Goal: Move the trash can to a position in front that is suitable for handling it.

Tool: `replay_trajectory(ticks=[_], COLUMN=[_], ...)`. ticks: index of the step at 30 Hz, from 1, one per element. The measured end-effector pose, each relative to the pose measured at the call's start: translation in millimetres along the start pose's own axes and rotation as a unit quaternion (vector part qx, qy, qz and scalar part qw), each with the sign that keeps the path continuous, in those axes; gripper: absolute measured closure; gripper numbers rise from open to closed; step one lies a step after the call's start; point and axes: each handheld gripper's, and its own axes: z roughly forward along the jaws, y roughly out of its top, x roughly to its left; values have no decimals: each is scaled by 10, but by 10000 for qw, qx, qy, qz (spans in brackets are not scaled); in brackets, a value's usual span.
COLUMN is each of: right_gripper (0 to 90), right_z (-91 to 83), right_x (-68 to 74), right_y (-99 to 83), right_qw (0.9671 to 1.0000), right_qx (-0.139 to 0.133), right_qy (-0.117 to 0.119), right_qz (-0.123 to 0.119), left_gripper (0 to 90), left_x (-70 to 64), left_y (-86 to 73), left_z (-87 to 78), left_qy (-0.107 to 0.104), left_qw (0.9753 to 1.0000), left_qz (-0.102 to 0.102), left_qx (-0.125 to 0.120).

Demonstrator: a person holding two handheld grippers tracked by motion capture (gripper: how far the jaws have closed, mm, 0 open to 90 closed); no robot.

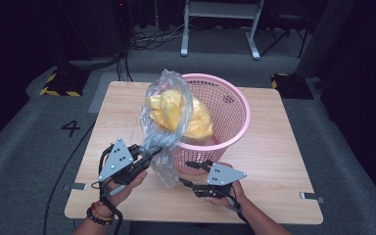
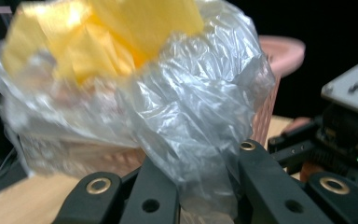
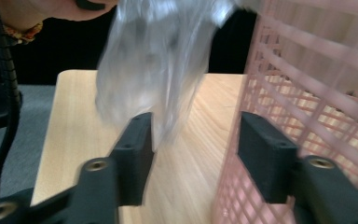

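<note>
Table (image 1: 274, 161) of pale wood carries a pink mesh basket (image 1: 230, 112), the landmark for all below. Clear plastic bag (image 1: 164, 132), crinkled and translucent, drapes over the basket's near-left rim and hangs down outside its wall; yellow crumpled material (image 1: 181, 112) sits inside the bag, at the basket's mouth. Left gripper (image 1: 149, 157), just left of the basket's near wall, has its jaws clamped on a bunched fold of the bag. Right gripper (image 1: 190, 174), in front of the basket, stands wide open, gripping nothing, the bag's tail just beside it.

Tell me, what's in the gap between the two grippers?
A dangling fold of the clear plastic bag hangs between the left gripper and right gripper, seen in the high view.
</note>
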Motion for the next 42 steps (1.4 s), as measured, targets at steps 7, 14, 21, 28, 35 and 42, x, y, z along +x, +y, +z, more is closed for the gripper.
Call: replay_trajectory(ticks=[7,14,21,28,35,42], right_gripper=[360,361,369,374,376,375], right_z=[-330,-752,-1089,-1198,-1223,-1305], right_x=[-114,-339,-572,-714,-807,-898], right_y=[-175,-440,-607,-731,-833,-879], right_qw=[9998,9965,9890,9824,9778,9725], right_qx=[58,350,348,414,526,506], right_qy=[85,-472,-1083,-1370,-1514,-1709], right_qz=[166,590,944,1204,1350,1498], left_gripper=[861,866,870,872,873,873], left_x=[71,183,259,268,343,477], left_y=[-14,-100,-75,115,118,-29], left_z=[-84,-140,-131,-118,-237,-322], left_qy=[316,878,1074,1271,1629,1958], left_qw=[9989,9950,9916,9855,9767,9749], left_qz=[149,63,2,156,135,114], left_qx=[-307,-472,-714,-1113,-1393,-1057])
